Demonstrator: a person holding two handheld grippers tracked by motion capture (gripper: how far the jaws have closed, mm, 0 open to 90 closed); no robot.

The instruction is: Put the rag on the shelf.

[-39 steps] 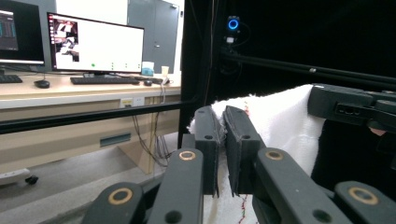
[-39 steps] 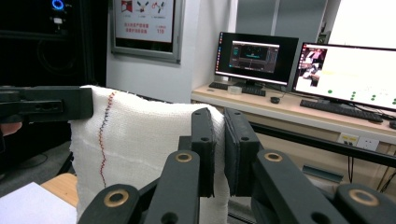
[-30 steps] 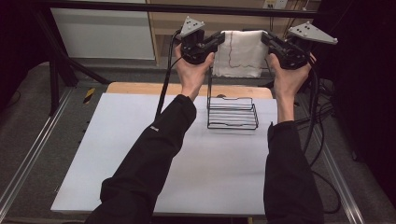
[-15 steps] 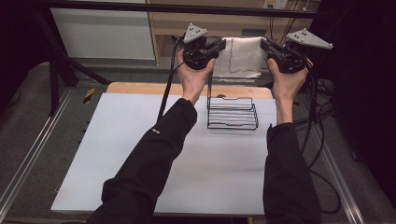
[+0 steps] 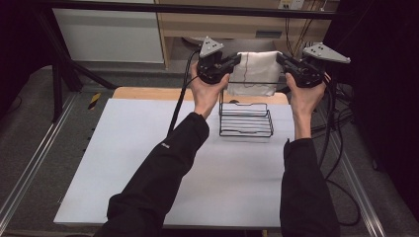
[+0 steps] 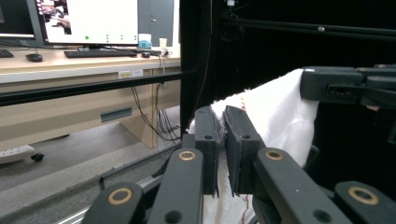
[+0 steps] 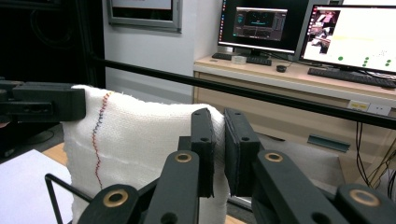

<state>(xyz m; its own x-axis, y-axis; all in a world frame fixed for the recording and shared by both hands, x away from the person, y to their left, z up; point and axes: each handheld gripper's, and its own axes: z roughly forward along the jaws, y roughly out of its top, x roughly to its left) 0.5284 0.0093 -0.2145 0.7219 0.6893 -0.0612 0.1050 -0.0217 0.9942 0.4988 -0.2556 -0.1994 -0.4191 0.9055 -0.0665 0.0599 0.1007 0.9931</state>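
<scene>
White cloth (image 5: 255,72) hangs stretched in the air between both tongs, above the far end of a black wire rack (image 5: 245,120) on the white tabletop (image 5: 148,163). The left tongs (image 5: 236,59) pinch its top left corner, the right tongs (image 5: 281,58) its top right corner, both clamped on the fabric. It looks light, soft and limp, knitted with a red-and-blue stitched line (image 7: 98,135), so the corners seem the best hold for keeping it spread. I can read no label or writing on it.
</scene>
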